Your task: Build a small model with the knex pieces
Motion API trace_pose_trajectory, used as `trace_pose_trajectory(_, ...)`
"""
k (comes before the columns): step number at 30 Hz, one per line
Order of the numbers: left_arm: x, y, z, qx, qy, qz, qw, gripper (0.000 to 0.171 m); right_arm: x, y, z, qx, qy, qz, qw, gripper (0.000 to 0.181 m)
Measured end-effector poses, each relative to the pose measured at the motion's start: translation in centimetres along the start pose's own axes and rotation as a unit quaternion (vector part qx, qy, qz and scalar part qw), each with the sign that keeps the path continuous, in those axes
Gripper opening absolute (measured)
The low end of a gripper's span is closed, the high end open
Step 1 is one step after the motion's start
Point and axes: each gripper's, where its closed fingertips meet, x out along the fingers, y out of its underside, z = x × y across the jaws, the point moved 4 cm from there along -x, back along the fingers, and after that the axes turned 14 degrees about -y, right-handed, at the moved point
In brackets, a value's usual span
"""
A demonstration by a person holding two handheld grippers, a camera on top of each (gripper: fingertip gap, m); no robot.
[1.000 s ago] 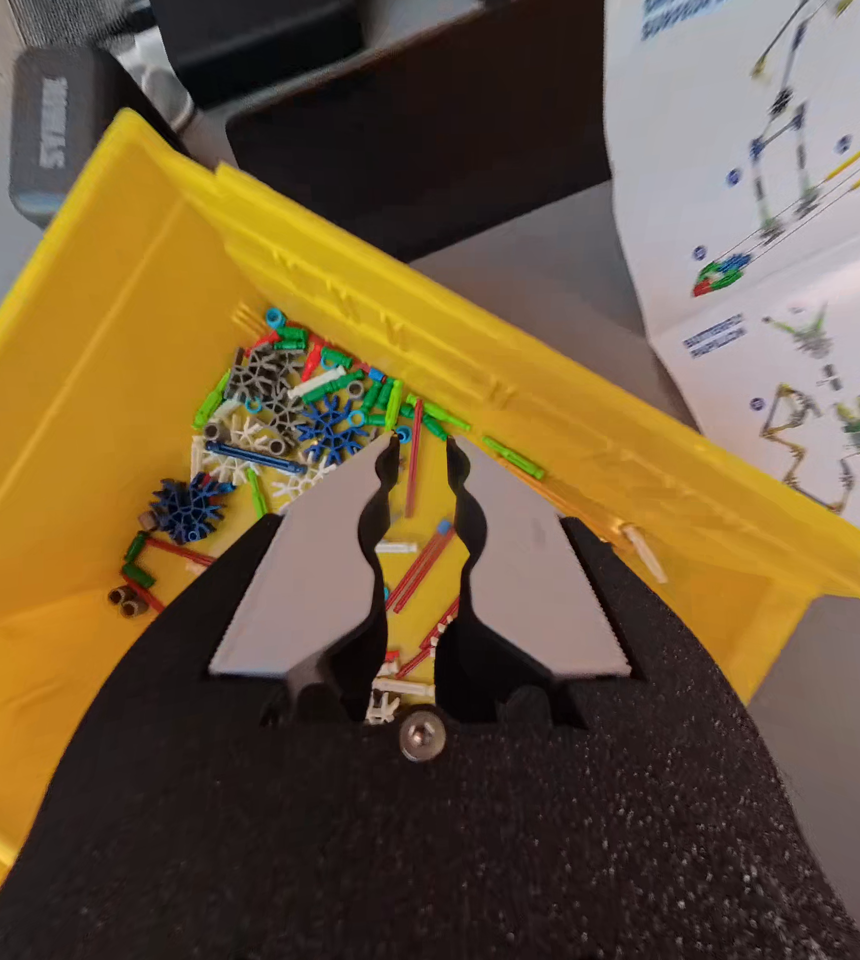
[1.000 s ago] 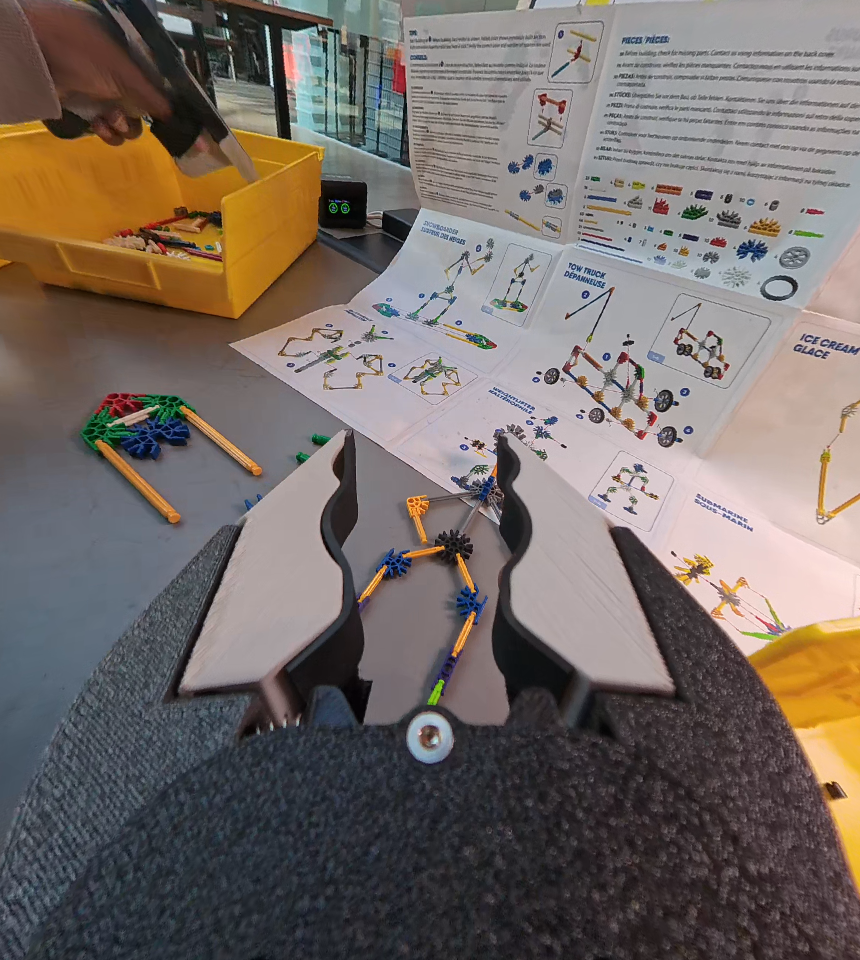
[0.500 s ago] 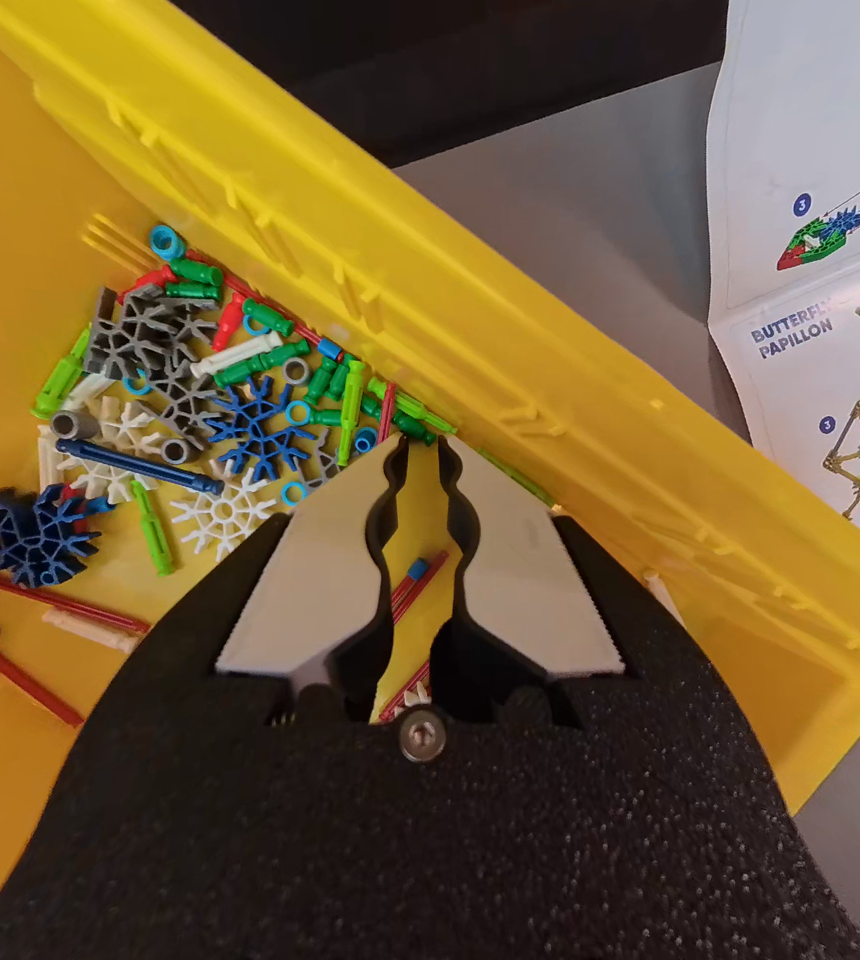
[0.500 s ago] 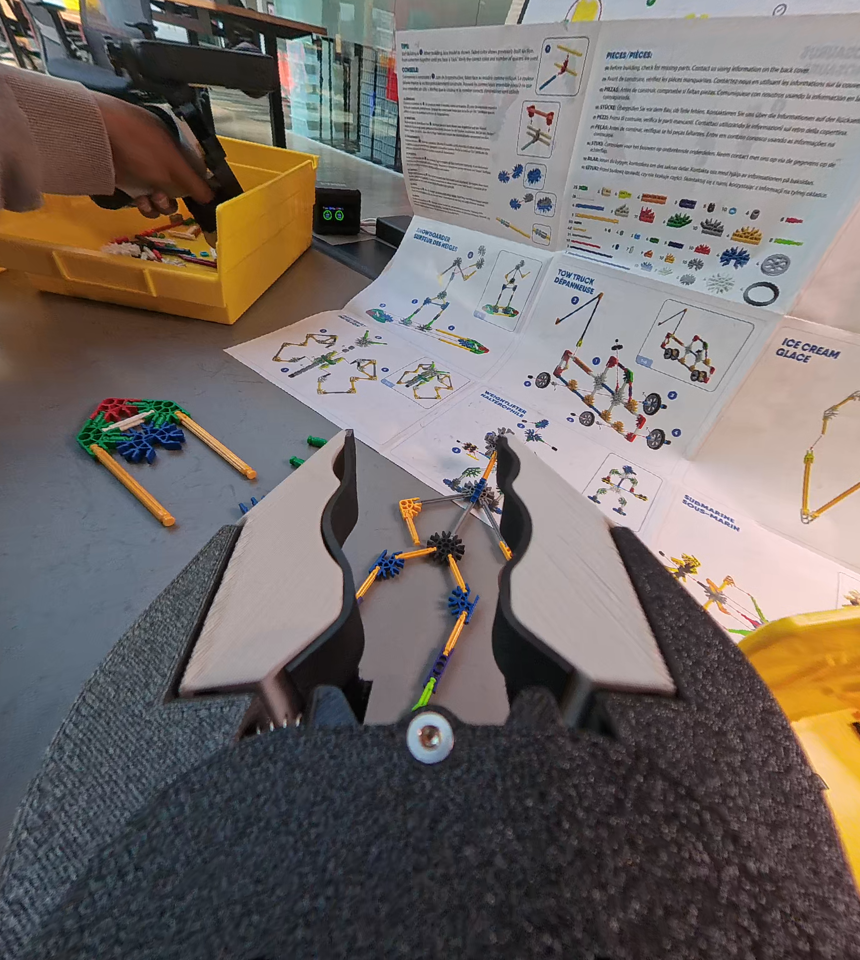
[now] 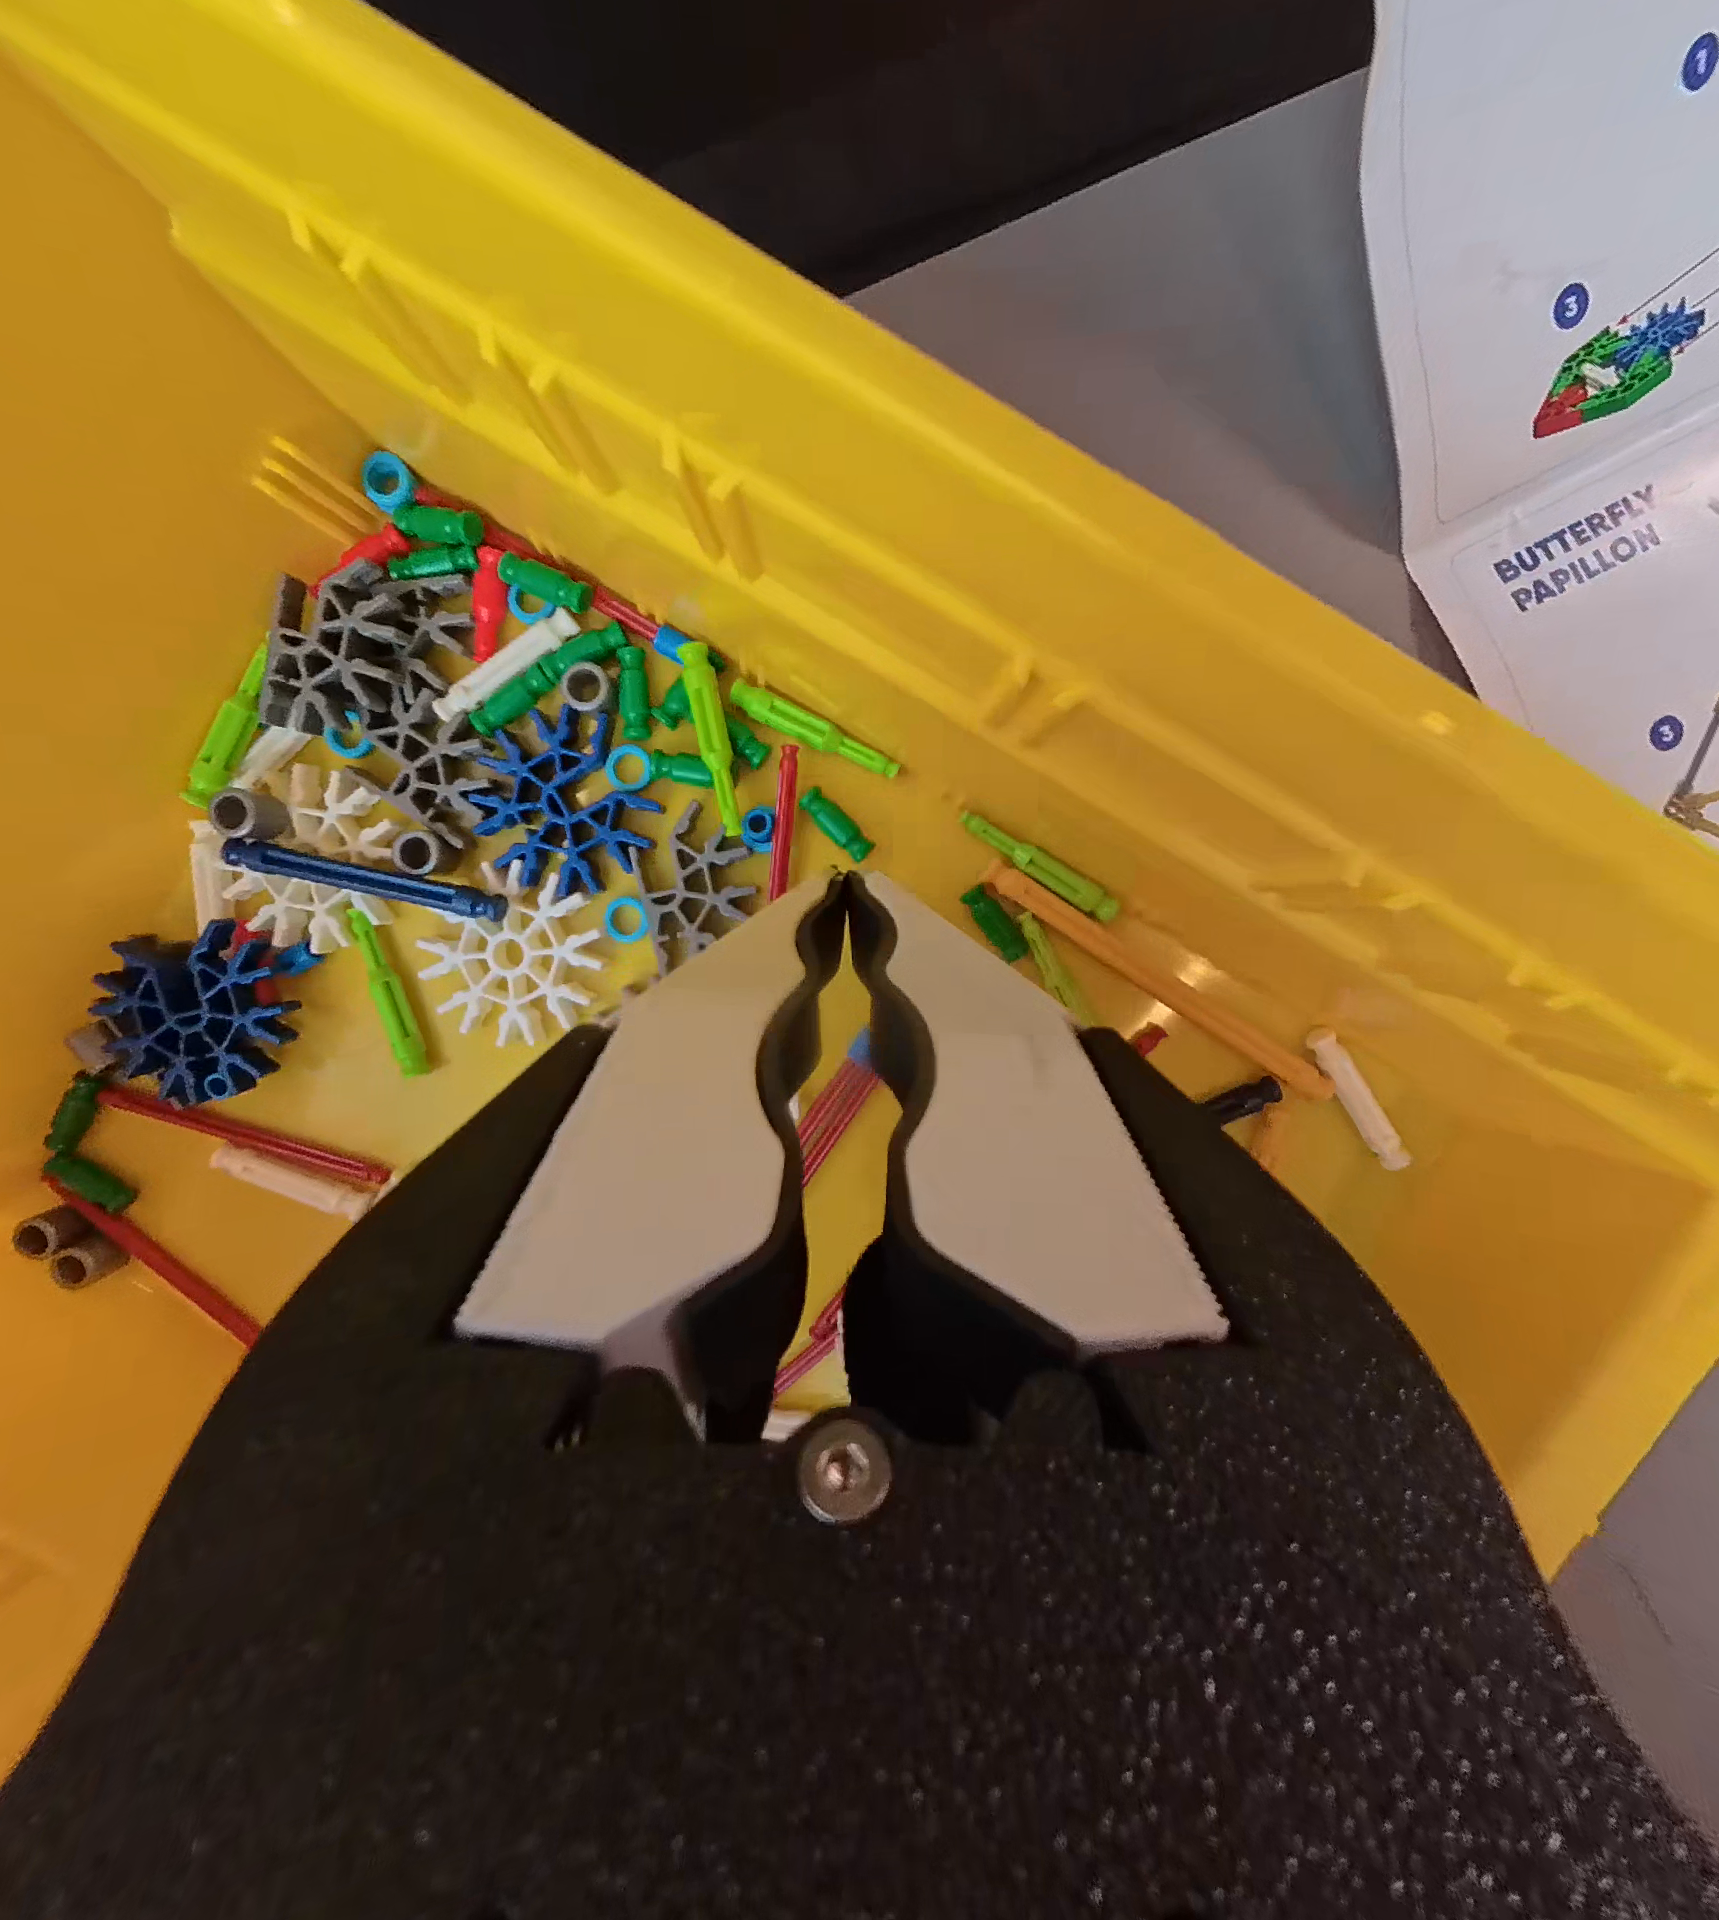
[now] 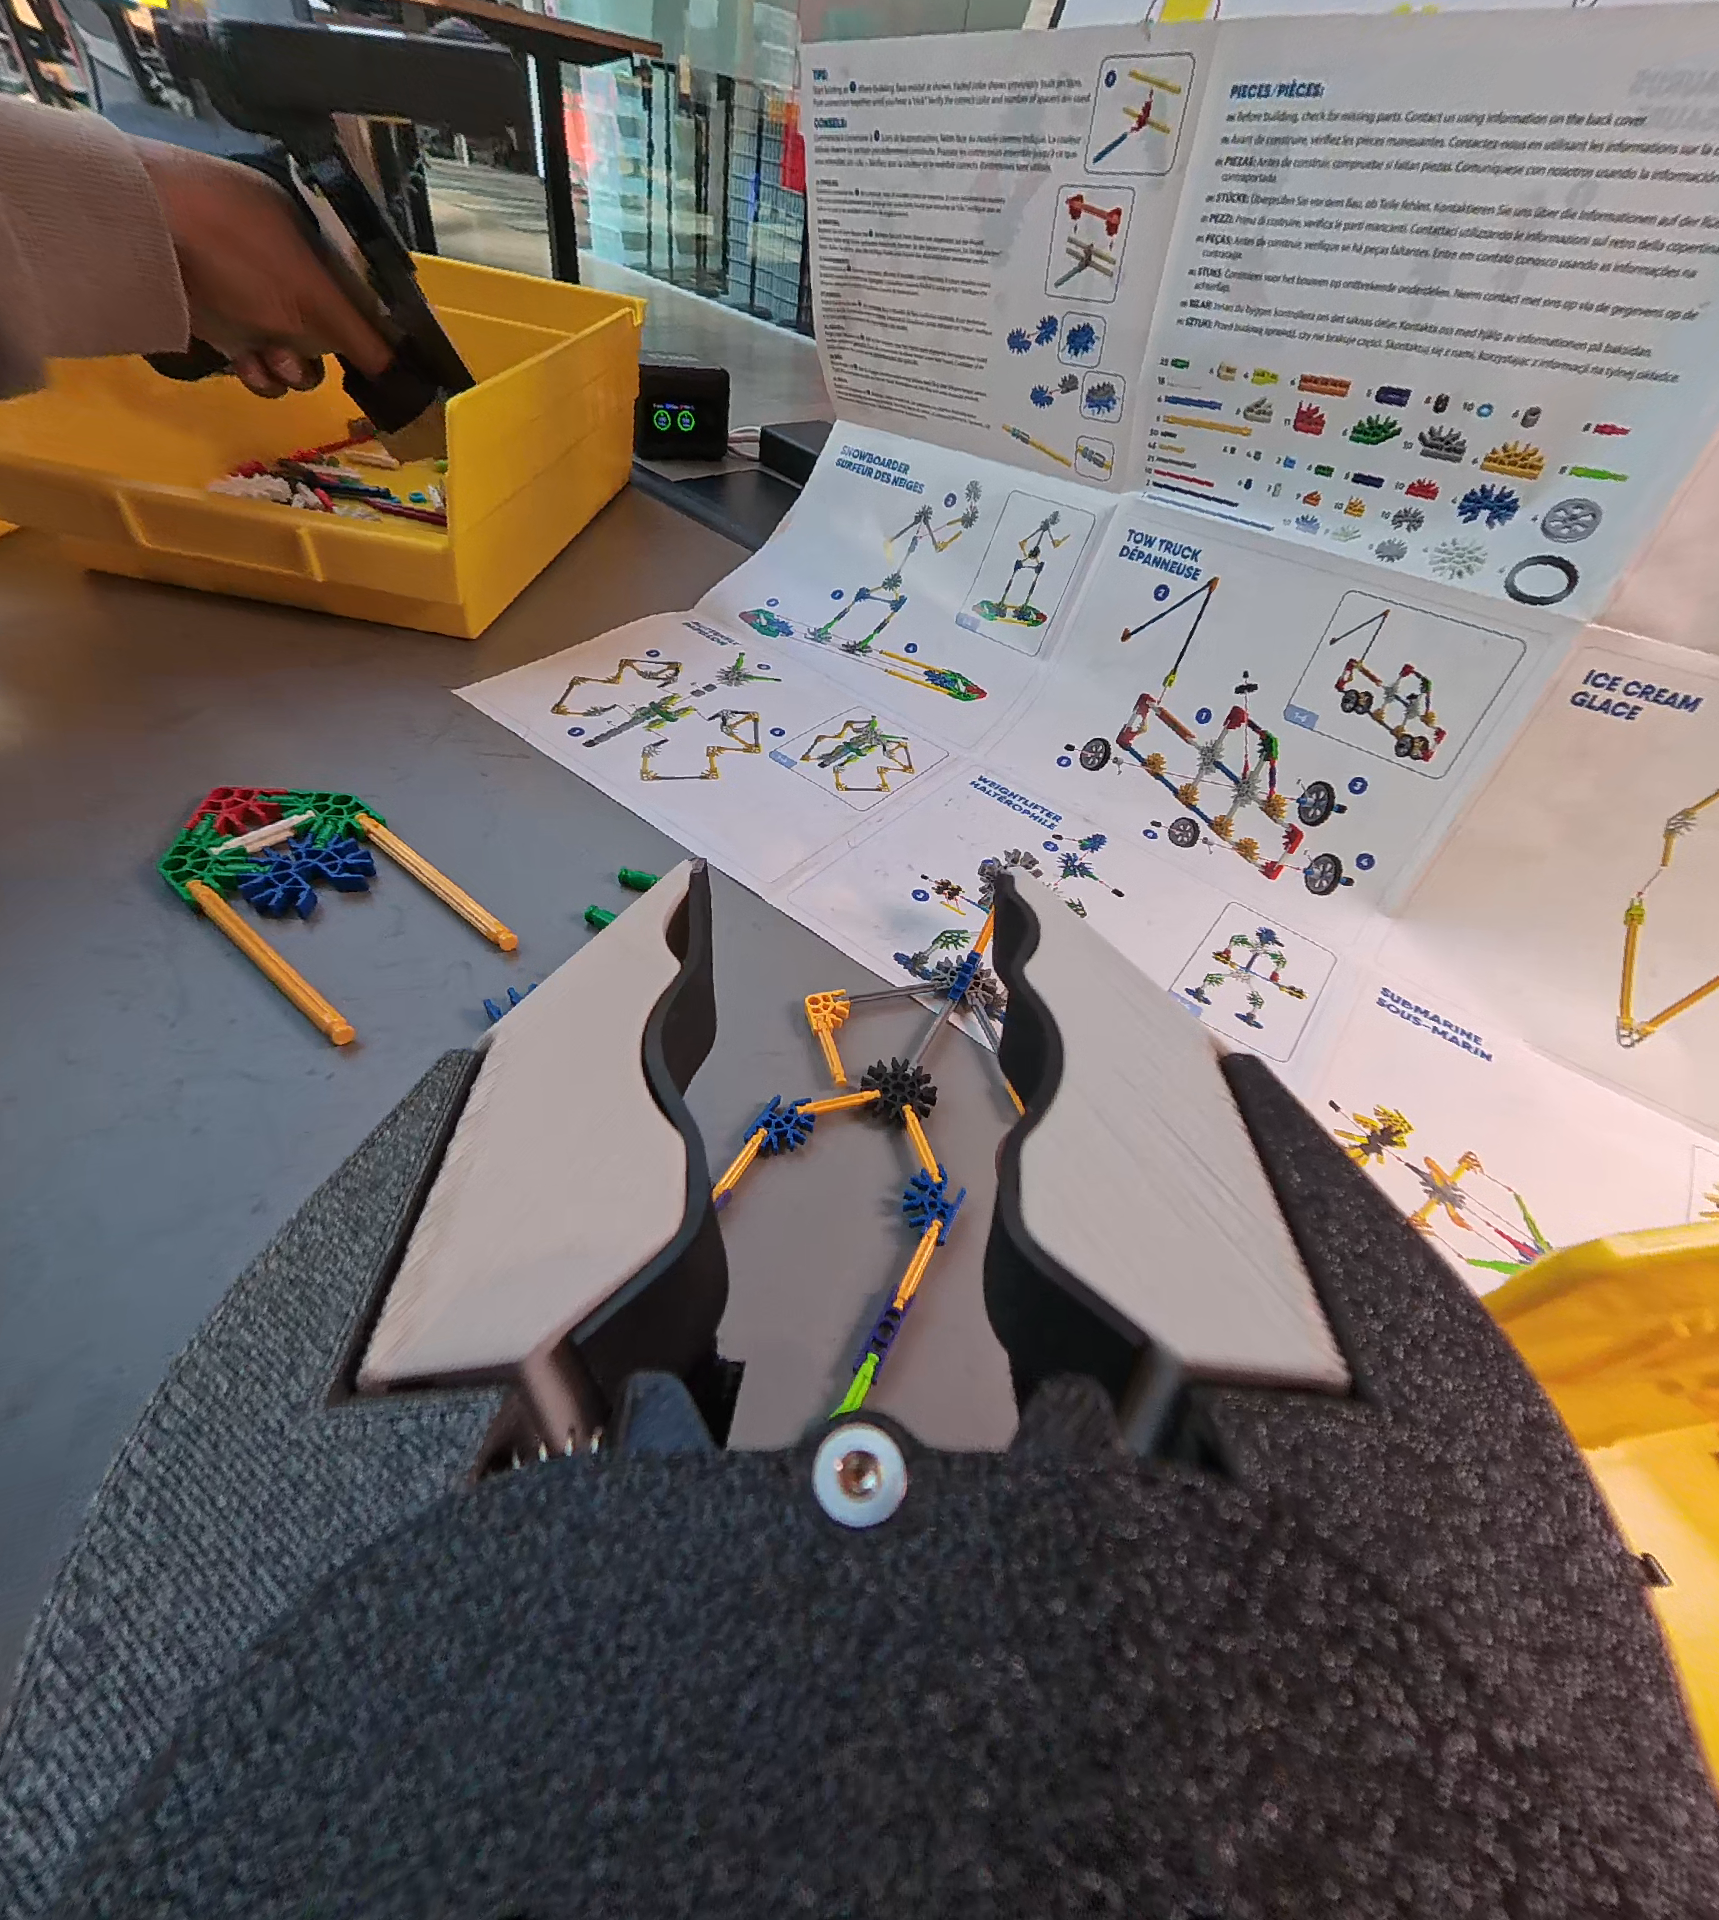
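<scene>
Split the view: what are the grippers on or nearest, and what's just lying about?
At the grippers:
- left gripper, shut, in yellow bin among loose rods and connectors
- right gripper, open, nearest rod-and-connector figure

Lying about:
- instruction sheet
- red-green-blue assembly

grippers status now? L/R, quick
Left gripper: shut, tips together inside the yellow bin; nothing visibly held.
Right gripper: open, empty, above the rod figure.
</scene>
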Motion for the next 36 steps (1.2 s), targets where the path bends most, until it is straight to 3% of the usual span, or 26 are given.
trace_pose_trajectory(8, -6.0, -0.9, -2.2, 0.039, 0.016, -0.079, 0.996, 0.000, -0.1, -0.1, -0.1, 0.002, 0.001, -0.003, 1.000, 0.053)
trace_pose_trajectory(11, -4.4, -0.4, -2.1, 0.026, 0.010, -0.053, 0.998, 0.000, 0.1, -0.1, 0.3, -0.002, -0.004, 0.000, 1.000, 0.053)
trace_pose_trajectory(17, -1.1, 0.4, -2.2, -0.027, 0.063, -0.001, 0.998, 0.010, -0.2, -0.3, 0.0, -0.014, 0.008, 0.001, 1.000, 0.053)
trace_pose_trajectory(36, -0.3, 1.0, -2.4, 0.007, 0.035, 0.008, 0.999, 0.011, 0.0, 0.1, 0.0, -0.010, 0.004, 0.007, 1.000, 0.053)
